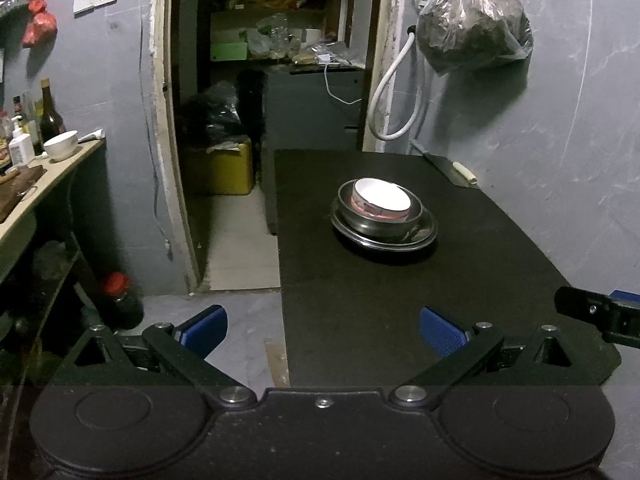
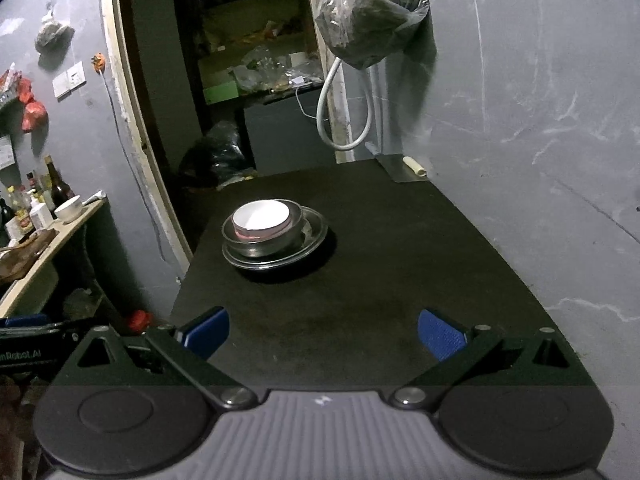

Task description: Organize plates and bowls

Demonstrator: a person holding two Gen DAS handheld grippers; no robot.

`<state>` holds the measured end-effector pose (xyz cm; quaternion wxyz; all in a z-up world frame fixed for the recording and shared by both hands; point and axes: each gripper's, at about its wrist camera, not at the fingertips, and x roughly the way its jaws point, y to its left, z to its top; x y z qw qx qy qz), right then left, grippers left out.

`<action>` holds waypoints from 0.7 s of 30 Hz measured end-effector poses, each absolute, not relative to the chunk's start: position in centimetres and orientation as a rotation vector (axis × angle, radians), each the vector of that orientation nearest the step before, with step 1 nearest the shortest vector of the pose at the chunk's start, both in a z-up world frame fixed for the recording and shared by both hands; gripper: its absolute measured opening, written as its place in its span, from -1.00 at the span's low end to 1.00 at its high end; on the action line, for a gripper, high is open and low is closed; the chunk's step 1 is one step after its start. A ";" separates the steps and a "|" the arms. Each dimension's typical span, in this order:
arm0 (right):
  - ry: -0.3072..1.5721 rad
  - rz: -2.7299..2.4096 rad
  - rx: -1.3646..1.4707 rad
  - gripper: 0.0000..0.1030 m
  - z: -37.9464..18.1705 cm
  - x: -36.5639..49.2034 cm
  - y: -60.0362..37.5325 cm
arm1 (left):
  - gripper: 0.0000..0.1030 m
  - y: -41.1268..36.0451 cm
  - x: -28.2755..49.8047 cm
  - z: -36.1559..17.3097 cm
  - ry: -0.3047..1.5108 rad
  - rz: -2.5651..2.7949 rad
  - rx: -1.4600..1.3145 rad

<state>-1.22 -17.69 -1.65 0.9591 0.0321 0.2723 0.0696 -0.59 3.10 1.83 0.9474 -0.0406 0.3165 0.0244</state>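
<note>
On the black table (image 1: 400, 312) (image 2: 380, 280) stands one stack: a steel plate (image 1: 424, 236) (image 2: 316, 236) at the bottom, a steel bowl (image 1: 380, 226) (image 2: 260, 246) on it, and a white bowl with a red pattern (image 1: 384, 196) (image 2: 261, 216) nested inside. My left gripper (image 1: 323, 330) hovers open at the table's near left corner, well short of the stack, nothing between its blue pads. My right gripper (image 2: 323, 332) is open over the near edge, also empty. Part of the right gripper (image 1: 600, 314) shows at the left wrist view's right edge.
A cleaver (image 1: 456, 170) (image 2: 402, 168) lies at the table's far right corner by the grey wall. A full plastic bag (image 1: 472, 24) (image 2: 372, 12) hangs above. To the left is a shelf (image 1: 52, 176) (image 2: 60, 232) with bottles and a white bowl (image 1: 61, 145) (image 2: 68, 208). An open doorway lies beyond.
</note>
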 end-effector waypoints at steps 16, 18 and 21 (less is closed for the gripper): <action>0.664 0.130 0.066 1.00 -2.8 -0.1 -16.7 | 0.98 4.2 0.6 1.0 0.668 0.031 -0.094; 0.679 0.139 0.064 1.00 -3.0 -0.1 -16.8 | 0.98 4.2 0.7 0.9 0.673 0.029 -0.095; 0.692 0.141 0.057 1.00 -3.2 -0.1 -16.9 | 0.98 4.0 0.9 0.7 0.682 0.027 -0.096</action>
